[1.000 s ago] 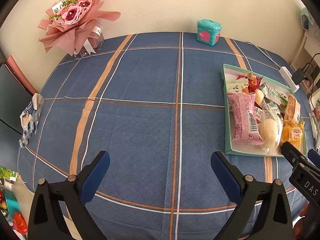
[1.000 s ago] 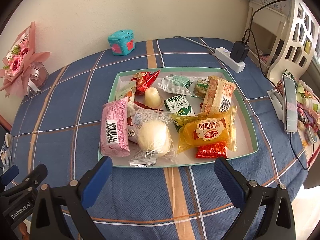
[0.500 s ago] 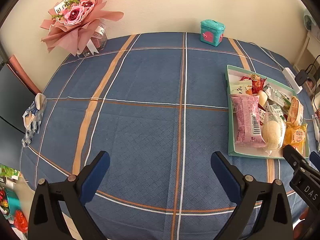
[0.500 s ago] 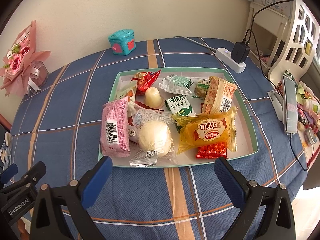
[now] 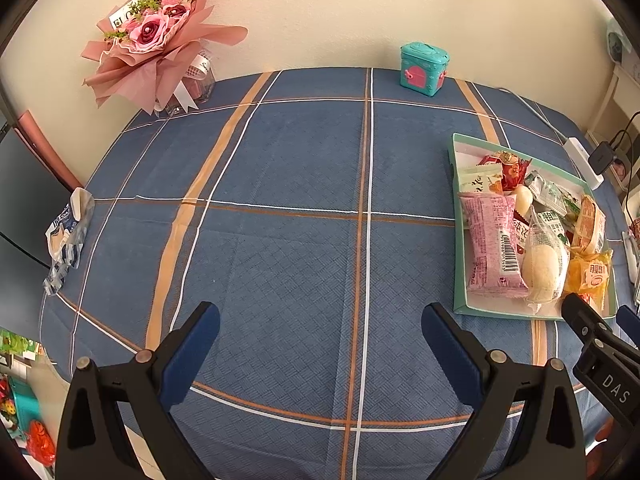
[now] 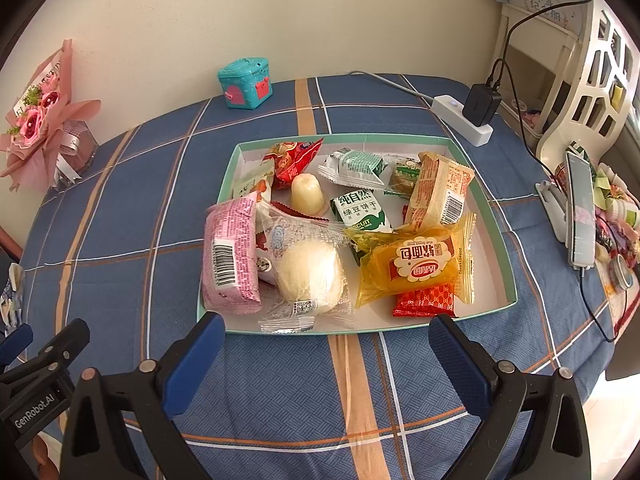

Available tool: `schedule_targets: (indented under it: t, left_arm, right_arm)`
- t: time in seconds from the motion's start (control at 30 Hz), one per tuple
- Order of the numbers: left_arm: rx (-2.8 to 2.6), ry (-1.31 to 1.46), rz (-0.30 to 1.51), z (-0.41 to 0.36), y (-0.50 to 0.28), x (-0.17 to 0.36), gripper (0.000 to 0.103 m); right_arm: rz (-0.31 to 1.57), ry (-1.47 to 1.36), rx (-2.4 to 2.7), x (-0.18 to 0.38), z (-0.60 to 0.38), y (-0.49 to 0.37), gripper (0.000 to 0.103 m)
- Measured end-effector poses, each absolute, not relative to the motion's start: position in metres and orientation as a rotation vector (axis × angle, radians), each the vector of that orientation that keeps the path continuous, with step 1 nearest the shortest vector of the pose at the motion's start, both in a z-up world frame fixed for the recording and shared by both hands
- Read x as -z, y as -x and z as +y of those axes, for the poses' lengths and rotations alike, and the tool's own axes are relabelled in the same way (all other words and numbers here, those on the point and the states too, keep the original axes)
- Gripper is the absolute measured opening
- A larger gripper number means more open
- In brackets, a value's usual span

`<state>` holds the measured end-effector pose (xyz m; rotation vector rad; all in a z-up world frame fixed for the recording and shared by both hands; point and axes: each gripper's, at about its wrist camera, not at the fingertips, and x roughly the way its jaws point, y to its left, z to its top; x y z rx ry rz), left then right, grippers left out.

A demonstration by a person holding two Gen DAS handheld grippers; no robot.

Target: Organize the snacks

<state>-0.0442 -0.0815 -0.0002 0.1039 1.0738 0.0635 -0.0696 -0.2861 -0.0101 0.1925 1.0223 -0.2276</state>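
Bouquet (image 5: 160, 36) sleeve reads "STUDIO"; both hand-held grippers wide, "GenRobot.AI" on left (image 6: 16, 340).

Snacks in tray (image 6: 494, 240), on the bench.
Pink pack (image 6: 230, 254) lies along the left wall; white bun (image 6: 308, 270) beside it; orange pack (image 6: 416, 268) overlaps red packet (image 6: 424, 304); jelly cup (image 6: 306, 196) upright; green biscuit pack (image 6: 358, 210) at centre.

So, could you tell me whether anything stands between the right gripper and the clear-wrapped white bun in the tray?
Only the tray's low near rim crosses the path. The right gripper is open, just short of that rim, and the white bun lies right behind it, its clear wrapper reaching the wall. The pink packet touches the bun's left side.
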Motion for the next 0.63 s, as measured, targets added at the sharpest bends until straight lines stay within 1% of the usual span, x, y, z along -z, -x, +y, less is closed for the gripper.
schedule_targets:
  t: [0.63]
  left_arm:
    - [-0.089,-0.115,1.044,-0.0819,0.0469,-0.0047,0.101]
  right_arm:
    - [1.022,-0.194,0.228,0.0102,-0.2857,0.0699,0.103]
